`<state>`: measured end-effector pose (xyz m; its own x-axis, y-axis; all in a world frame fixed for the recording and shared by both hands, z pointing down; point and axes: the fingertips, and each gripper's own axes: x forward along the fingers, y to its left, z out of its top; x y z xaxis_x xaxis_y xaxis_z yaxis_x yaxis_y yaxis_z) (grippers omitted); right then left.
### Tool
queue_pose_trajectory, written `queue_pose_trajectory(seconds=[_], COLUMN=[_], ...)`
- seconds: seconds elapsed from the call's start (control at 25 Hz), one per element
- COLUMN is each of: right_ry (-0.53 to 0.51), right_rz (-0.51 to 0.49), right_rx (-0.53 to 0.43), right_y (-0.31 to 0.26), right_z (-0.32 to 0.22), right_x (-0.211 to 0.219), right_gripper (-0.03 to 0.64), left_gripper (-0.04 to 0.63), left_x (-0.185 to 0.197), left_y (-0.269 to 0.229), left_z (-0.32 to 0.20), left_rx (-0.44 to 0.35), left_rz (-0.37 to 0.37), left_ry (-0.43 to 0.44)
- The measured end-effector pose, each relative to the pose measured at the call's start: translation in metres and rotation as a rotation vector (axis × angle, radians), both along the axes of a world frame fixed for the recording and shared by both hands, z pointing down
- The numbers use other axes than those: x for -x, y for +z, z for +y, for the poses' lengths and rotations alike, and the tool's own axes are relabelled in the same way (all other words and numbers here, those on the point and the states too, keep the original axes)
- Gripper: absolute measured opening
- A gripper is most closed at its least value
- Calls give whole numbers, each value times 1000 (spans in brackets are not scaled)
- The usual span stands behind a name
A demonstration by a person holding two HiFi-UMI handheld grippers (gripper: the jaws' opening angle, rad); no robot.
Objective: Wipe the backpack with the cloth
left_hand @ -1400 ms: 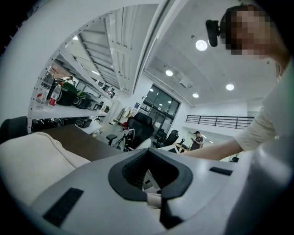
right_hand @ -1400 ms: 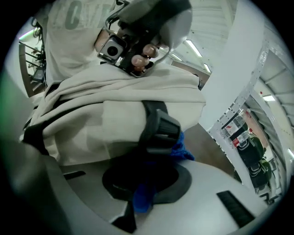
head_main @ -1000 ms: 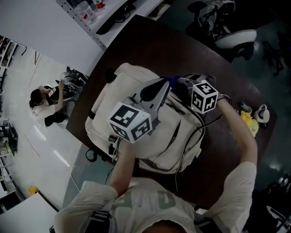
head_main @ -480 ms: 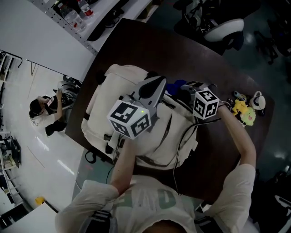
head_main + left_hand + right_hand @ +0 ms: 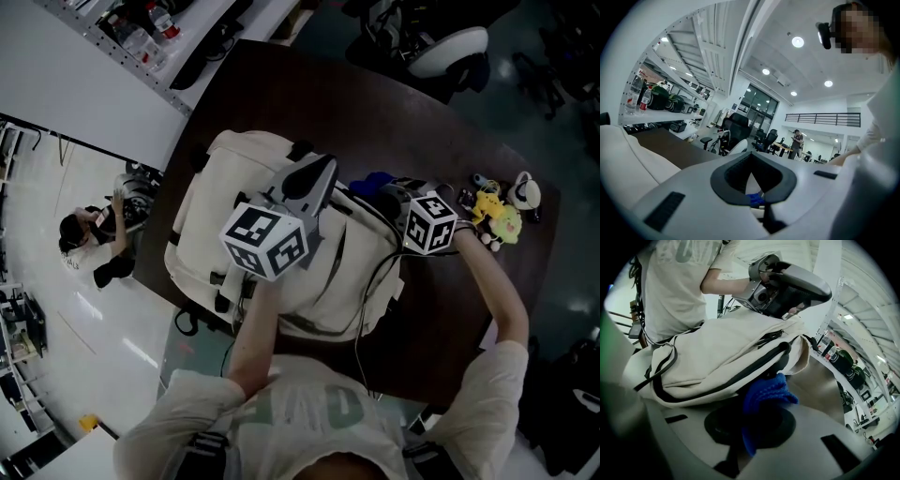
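**A:** Jaws of the right gripper (image 5: 751, 425) pinch the cloth (image 5: 769, 389). The backpack (image 5: 717, 352) sits just ahead of them, touching it.

**B:** The left gripper (image 5: 312, 180) has its jaws closed and empty above it. Unsteadied, the backpack may slide on the counter (image 5: 309, 84).

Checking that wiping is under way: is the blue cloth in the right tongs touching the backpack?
Touching. The right gripper view shows the cloth, clamped in the right tongs, pressed against the backpack with no gap.
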<state>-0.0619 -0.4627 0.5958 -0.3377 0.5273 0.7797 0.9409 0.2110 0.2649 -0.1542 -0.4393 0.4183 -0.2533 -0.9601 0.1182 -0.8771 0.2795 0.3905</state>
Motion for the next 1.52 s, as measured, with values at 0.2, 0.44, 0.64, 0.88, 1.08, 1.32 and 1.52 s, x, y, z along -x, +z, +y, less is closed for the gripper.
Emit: queue_pose_trajectory(seconds=[0.2, 0.44, 0.64, 0.88, 1.08, 1.32, 1.52], right_ry=[1, 38, 128, 377, 695, 912, 1047], right_rz=[47, 64, 30, -92, -265, -457, -537], right_rx=[-29, -26, -25, 24, 229, 334, 467], right_y=[8, 9, -2, -43, -114, -187, -235], right_z=[-5, -7, -16, -38, -48, -26, 12], right_x=[-27, -42, -35, -11, 8, -9, -35], right_gripper=[37, 37, 37, 37, 38, 37, 37], left_gripper=[3, 3, 3, 3, 3, 3, 3], left_x=[-3, -6, -9, -18, -32, -71, -106], left_y=[1, 0, -8, -32, -66, -104, -111], left_z=[-1, 0, 5, 17, 37, 73, 102], left_rx=[1, -4, -21, -75, -138, -202, -172], left_rz=[1, 5, 4, -16, -53, -123, -222], left_ry=[8, 10, 11, 15, 3, 6, 42])
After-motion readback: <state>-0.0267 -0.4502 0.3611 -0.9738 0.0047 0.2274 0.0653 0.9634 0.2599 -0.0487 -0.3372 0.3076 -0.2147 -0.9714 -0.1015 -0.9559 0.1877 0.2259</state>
